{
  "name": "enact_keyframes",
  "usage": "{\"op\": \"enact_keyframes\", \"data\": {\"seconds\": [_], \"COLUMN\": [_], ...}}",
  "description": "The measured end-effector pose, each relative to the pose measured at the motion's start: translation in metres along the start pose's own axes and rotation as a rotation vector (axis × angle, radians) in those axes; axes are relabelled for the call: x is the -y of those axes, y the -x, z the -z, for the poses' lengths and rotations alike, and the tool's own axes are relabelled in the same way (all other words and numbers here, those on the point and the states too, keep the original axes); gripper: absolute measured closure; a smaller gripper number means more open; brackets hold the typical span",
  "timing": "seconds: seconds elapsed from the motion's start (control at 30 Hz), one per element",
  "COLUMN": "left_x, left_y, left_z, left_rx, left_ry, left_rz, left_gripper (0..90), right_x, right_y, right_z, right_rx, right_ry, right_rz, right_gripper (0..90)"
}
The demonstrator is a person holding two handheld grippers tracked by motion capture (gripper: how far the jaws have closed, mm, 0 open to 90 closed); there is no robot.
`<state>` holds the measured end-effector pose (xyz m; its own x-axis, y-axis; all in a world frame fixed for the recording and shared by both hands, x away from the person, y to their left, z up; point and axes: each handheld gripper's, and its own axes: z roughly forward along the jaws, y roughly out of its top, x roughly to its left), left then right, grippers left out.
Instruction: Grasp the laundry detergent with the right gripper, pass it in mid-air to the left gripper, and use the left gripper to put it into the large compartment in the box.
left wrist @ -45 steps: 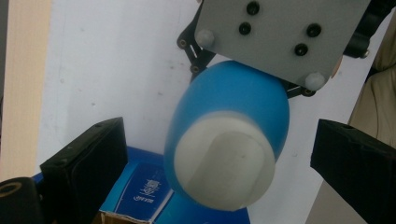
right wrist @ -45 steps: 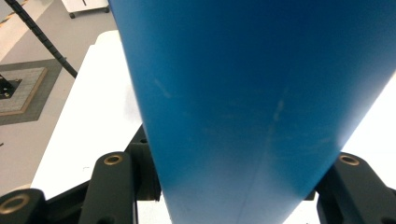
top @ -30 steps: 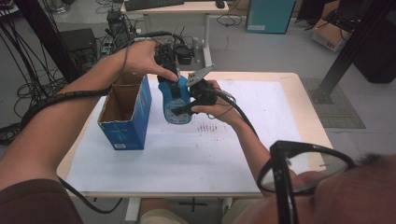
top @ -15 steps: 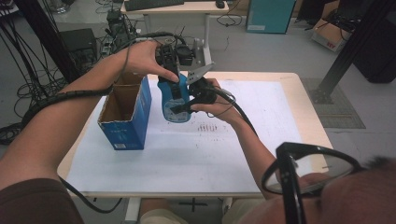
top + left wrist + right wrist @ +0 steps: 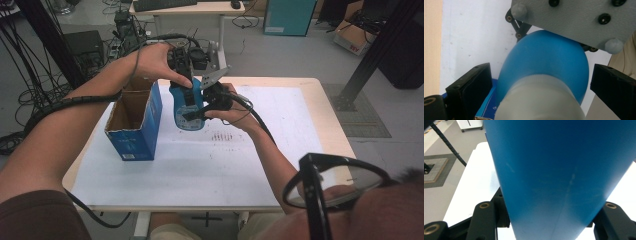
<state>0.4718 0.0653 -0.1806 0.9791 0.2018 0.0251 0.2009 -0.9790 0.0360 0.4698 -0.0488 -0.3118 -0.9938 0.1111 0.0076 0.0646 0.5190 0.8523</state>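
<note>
A blue bottle point(image 5: 186, 105) with a pale cap hangs in the air above the white-covered worktop point(image 5: 210, 165), just right of an open blue cardboard box point(image 5: 134, 120) that stands on it. In the left gripper view the bottle's rounded blue shoulder point(image 5: 546, 65) and its whitish cap lie between the two black tongs, with a visible gap on each side, so the left tongs point(image 5: 184, 75) look released around the cap end rather than pressing on it. The right tongs point(image 5: 197, 112), seen from above, reach in from the side and are clenched on the bottle's lower body; in the right gripper view the blue wall point(image 5: 559, 175) runs between the two black arms. Judging from this, the bottle's whole weight rests on that single side grip. If the right tongs loosen or the smooth plastic slips, the bottle could drop to the worktop or knock the box's open flaps. If the left tongs close off-centre on the cap, they could twist the bottle out of the right grip.
</note>
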Motion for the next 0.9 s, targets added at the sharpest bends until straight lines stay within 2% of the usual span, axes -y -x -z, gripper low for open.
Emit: {"op": "enact_keyframes", "data": {"seconds": [0.03, 0.17, 0.43, 0.8, 0.9], "left_x": [0.0001, 0.0003, 0.0007, 0.0000, 0.0010], "left_y": [0.0000, 0.0005, 0.0011, 0.0020, 0.0026], "left_z": [-0.0001, 0.0002, 0.0019, 0.0051, 0.0053], "left_rx": [0.000, -0.005, -0.011, -0.015, -0.014], "left_ry": [-0.001, 0.000, 0.006, -0.001, 0.009], "left_rz": [0.000, 0.005, 0.008, 0.001, 0.010], "left_gripper": [4.3, 4.4, 4.3, 4.4, 4.3], "right_x": [0.0002, 0.0004, -0.0010, -0.0026, -0.0027], "right_y": [-0.0026, -0.0016, -0.0016, -0.0009, -0.0023], "right_z": [0.0025, 0.0026, 0.0051, 0.0075, 0.0073], "right_rx": [0.005, 0.007, 0.005, 0.012, 0.015], "right_ry": [-0.034, -0.031, -0.030, -0.029, -0.032], "right_rz": [-0.044, -0.032, -0.045, -0.037, -0.055], "right_gripper": [43.6, 43.6, 43.7, 43.6, 43.6]}}
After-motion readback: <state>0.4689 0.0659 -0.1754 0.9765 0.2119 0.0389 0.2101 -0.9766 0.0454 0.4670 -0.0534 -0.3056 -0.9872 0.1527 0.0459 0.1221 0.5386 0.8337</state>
